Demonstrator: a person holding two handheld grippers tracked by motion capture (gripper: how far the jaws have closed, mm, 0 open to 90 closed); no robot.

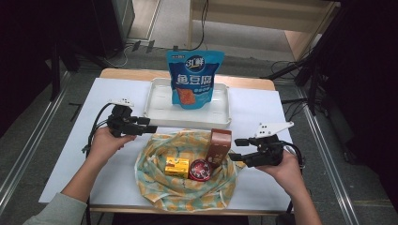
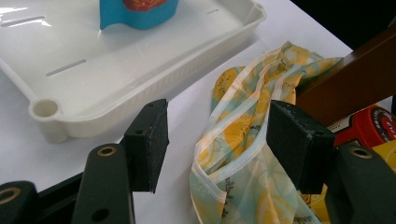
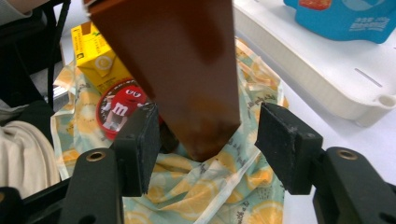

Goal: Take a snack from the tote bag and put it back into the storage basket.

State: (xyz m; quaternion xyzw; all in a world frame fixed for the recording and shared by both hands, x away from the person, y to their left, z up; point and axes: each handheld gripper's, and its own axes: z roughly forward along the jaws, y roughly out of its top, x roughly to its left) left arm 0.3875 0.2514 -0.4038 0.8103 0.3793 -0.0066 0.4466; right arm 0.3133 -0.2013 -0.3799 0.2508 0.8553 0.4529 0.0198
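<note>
A lemon-print bag (image 1: 152,180) lies spread open at the table's front centre. On it are a yellow box (image 1: 177,167), a round red tin (image 1: 200,169) and a tilted brown carton (image 1: 219,145). My left gripper (image 1: 151,125) is open at the bag's upper left edge. In the left gripper view the bag's rim (image 2: 233,140) lies between the jaws of the left gripper (image 2: 219,135). My right gripper (image 1: 234,149) is open just right of the carton. In the right gripper view the brown carton (image 3: 187,60) stands close in front of the open right gripper (image 3: 210,140), not clamped.
A white tray (image 1: 155,115) sits at the back centre with a blue snack pouch (image 1: 195,79) standing in it. White cover (image 1: 84,154) spans the table. Cables and stands crowd the dark floor around it.
</note>
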